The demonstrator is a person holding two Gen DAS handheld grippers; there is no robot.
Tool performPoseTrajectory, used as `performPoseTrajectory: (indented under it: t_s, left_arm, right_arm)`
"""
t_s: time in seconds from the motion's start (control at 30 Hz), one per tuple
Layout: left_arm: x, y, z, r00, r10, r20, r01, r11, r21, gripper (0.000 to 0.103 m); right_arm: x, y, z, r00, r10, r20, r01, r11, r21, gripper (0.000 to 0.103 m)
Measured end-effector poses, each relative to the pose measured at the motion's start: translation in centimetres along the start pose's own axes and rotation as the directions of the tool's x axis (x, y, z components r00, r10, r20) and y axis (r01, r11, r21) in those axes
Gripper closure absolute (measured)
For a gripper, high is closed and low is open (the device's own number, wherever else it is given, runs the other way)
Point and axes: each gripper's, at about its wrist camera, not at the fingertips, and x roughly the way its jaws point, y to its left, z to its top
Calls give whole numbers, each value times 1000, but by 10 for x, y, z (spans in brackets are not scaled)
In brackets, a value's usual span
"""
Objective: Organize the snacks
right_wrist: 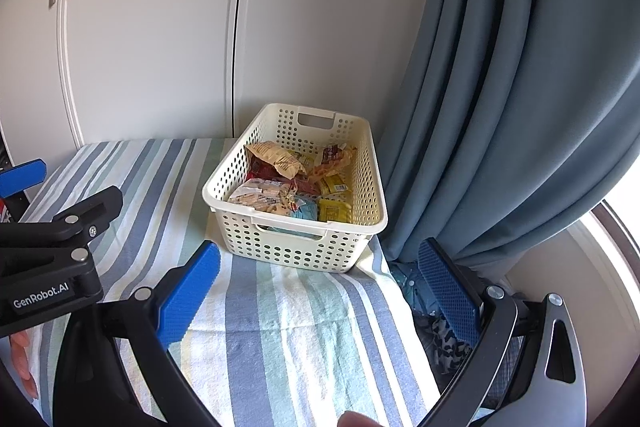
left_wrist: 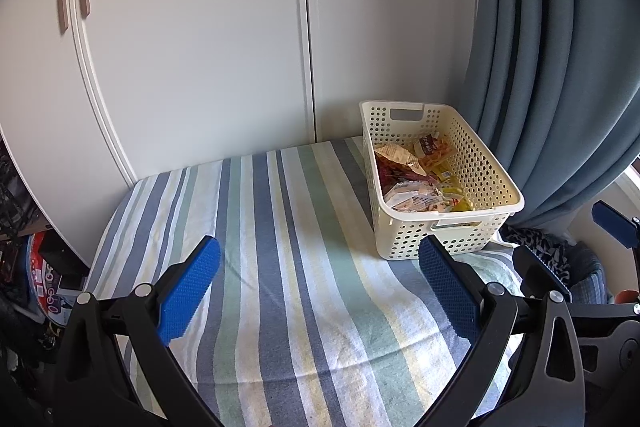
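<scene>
A cream perforated basket (left_wrist: pixel 460 215) stands at the far right of the striped table and holds several snack packets (left_wrist: pixel 412 183). In the right wrist view the same basket (right_wrist: pixel 296 223) shows a tan crinkled packet (right_wrist: pixel 276 157), yellow sachets (right_wrist: pixel 334 209) and a pale blue packet (right_wrist: pixel 304 213). My left gripper (left_wrist: pixel 320 255) hovers open and empty over the bare cloth, left of the basket. In front of the basket's near wall, my right gripper (right_wrist: pixel 320 253) is open and empty too. Each gripper appears at the edge of the other's view: right gripper (left_wrist: pixel 560 231), left gripper (right_wrist: pixel 82 179).
The table is covered by a blue, green and white striped cloth (left_wrist: pixel 288 227). White wardrobe doors (left_wrist: pixel 192 47) stand right behind it. A grey-blue curtain (right_wrist: pixel 500 87) hangs close to the basket's right side. Clutter (left_wrist: pixel 40 279) lies low left; a fingertip (right_wrist: pixel 352 419) shows at the bottom.
</scene>
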Motion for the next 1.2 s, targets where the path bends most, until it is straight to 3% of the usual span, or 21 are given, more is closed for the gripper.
performPoseTrajectory:
  t_s: [0.73, 0.9, 1.2]
  left_arm:
    - [2, 0, -1, 1000, 15, -2, -15, 1000, 4, 2]
    - [4, -1, -3, 1000, 24, -6, -24, 1000, 19, 2]
    - [6, 0, -1, 1000, 30, -1, -30, 999, 12, 2]
  right_arm:
    - [4, 2, 1, 1000, -2, -8, 2, 1000, -11, 5]
    - [9, 2, 0, 999, -44, -16, 43, 999, -15, 5]
    - [9, 0, 1, 1000, -1, -10, 1, 1000, -3, 5]
